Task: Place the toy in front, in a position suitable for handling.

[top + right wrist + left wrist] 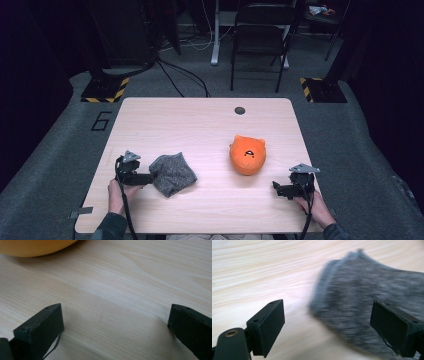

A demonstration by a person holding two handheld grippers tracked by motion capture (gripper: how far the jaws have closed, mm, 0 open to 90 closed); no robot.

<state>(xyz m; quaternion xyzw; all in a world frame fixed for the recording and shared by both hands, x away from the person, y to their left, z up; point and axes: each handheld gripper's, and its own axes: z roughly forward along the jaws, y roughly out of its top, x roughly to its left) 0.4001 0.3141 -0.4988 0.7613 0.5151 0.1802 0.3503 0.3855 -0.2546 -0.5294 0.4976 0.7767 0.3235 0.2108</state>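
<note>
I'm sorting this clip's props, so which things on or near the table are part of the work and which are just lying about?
In the work:
- grey knitted cloth, in front of the open left tongs
- orange plush toy, nearest the open right tongs

Lying about:
- dark round hole at the table's far edge
- folding chair behind the table

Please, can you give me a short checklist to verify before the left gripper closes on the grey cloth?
1. Left gripper open: ok, fingers wide apart.
2. Grey cloth between the fingers: not ok, only its near edge reaches into the gap.
3. Cloth free of the orange plush toy: ok, they lie apart.
4. Right gripper out of the way: ok, open over bare table.
5. Sharp left gripper view: not ok, blurred.
</note>
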